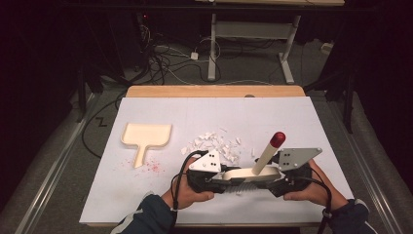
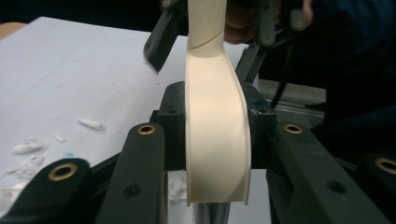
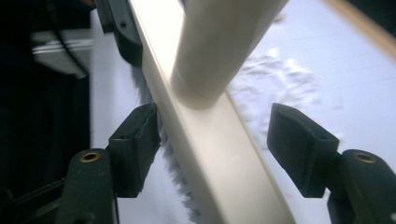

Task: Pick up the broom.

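A cream hand brush [image 1: 249, 172] with a slanted handle and a red tip [image 1: 278, 139] lies near the front of the white sheet [image 1: 272, 114]. My left gripper [image 1: 220, 177] is shut on the brush's left end; in the left gripper view both pads press the cream brush back [image 2: 217, 140]. My right gripper [image 1: 275, 176] stands open around the other end. In the right gripper view its pads [image 3: 299, 147] sit apart on either side of the brush back [image 3: 210, 140], with grey bristles [image 3: 175, 179] below. A cream dustpan [image 1: 146, 136] lies at the left.
White paper scraps [image 1: 216, 144] are scattered just beyond the brush. Fine red crumbs [image 1: 153, 167] lie by the dustpan's handle. The wooden table edge [image 1: 214, 91] runs along the back, with cables and a desk frame on the floor behind.
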